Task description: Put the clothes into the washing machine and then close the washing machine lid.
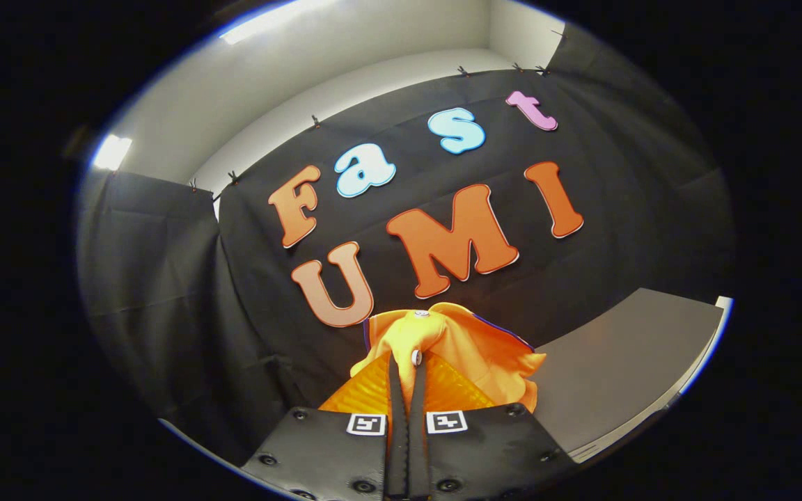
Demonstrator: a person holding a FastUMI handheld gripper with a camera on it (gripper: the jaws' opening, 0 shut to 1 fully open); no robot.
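Observation:
My gripper is shut on a yellow-orange piece of clothing, pinched between both fingers and lifted in the air. The cloth bunches over and past the fingertips and droops to the right of them. A small white button shows on the fabric right at the fingertips. To the right, below the garment, lies a flat grey panel with a pale rim; I cannot tell whether it is the washing machine's lid or top.
The black cloth wall stands straight ahead and wraps round to the left. Above it runs a white wall with ceiling lights. The grey panel's pale edge curves along the right.

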